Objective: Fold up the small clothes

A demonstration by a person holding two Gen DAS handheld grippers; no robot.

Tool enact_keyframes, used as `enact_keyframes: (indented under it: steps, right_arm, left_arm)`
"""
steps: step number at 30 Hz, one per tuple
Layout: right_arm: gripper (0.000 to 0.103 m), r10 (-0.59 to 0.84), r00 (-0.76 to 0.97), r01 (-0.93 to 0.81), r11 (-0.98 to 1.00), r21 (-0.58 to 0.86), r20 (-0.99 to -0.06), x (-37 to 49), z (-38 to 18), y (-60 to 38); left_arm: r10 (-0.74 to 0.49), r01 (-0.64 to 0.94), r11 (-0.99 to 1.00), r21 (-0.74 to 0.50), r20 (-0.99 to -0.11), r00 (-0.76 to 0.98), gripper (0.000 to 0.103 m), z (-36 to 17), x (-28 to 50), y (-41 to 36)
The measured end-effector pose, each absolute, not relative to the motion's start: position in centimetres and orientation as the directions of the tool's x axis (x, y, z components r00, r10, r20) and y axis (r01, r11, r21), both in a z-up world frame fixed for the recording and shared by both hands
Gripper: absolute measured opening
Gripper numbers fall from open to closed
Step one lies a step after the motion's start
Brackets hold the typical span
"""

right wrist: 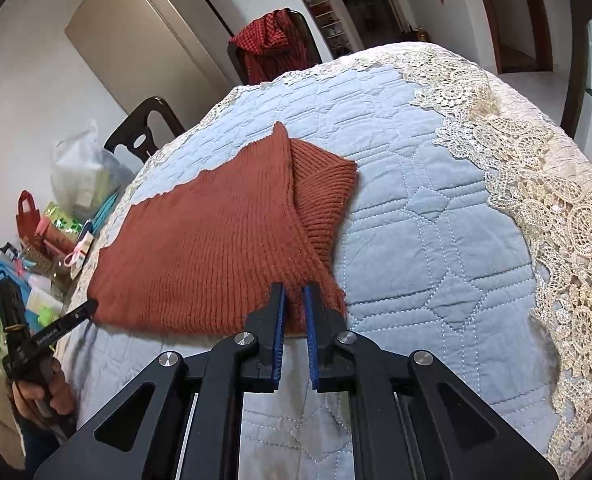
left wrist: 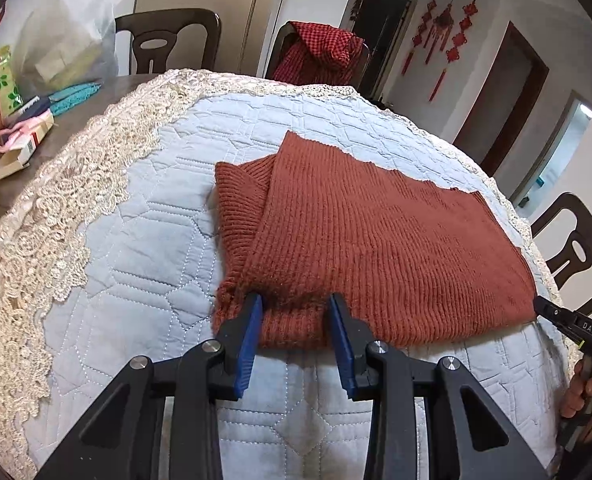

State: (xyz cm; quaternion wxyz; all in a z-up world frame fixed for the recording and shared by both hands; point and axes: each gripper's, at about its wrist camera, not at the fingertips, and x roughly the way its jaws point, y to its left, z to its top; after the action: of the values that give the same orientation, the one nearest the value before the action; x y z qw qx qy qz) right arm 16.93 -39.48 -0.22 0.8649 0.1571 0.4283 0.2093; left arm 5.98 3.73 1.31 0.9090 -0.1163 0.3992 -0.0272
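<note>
On the quilted desk (left wrist: 144, 240), pinching the rust sweater's (left wrist: 376, 240) near edge with left gripper (left wrist: 296, 300) and right gripper (right wrist: 294, 290), both narrowly spread.

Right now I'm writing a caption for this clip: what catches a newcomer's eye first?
The rust-brown ribbed knit garment, partly folded, lies on the pale blue quilted cover. The left gripper and right gripper sit at its near edge. A red checked cloth drapes a far chair.
</note>
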Motion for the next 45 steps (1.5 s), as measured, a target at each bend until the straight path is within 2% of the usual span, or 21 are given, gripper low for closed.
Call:
enact_keyframes:
  steps: [7,14,26,32,36,45]
  right_arm:
    - [0.009,0.468,0.584,-0.255,0.882,0.397,-0.664,16.2,1.5,-38.7]
    - [0.008,0.466,0.566,-0.231,0.882,0.411,-0.680,17.3,0.1,-38.8]
    - [0.011,0.482,0.562,-0.222,0.871,0.438,-0.672,16.0,1.2,-39.5]
    - [0.020,0.497,0.559,-0.215,0.860,0.462,-0.664,14.4,1.4,-40.2]
    - [0.042,0.537,0.526,-0.218,0.835,0.505,-0.660,13.2,0.7,-40.2]
    - [0.043,0.603,0.476,-0.200,0.784,0.588,-0.641,14.2,-0.5,-39.3]
  left_arm:
    - [-0.103,-0.032,0.983,-0.182,-0.685,0.722,0.037,3.0,5.8,3.6]
    - [-0.082,-0.042,0.987,-0.155,-0.710,0.700,0.037,1.6,6.6,3.4]
    - [-0.089,-0.066,0.979,-0.195,-0.691,0.717,0.037,2.9,5.0,5.1]
    - [-0.118,-0.110,0.956,-0.272,-0.699,0.706,0.037,2.4,2.9,7.2]
    - [-0.189,-0.110,0.928,-0.355,-0.706,0.682,0.037,1.3,2.0,7.5]
    - [-0.297,-0.125,0.856,-0.502,-0.676,0.675,0.039,0.0,4.3,7.8]
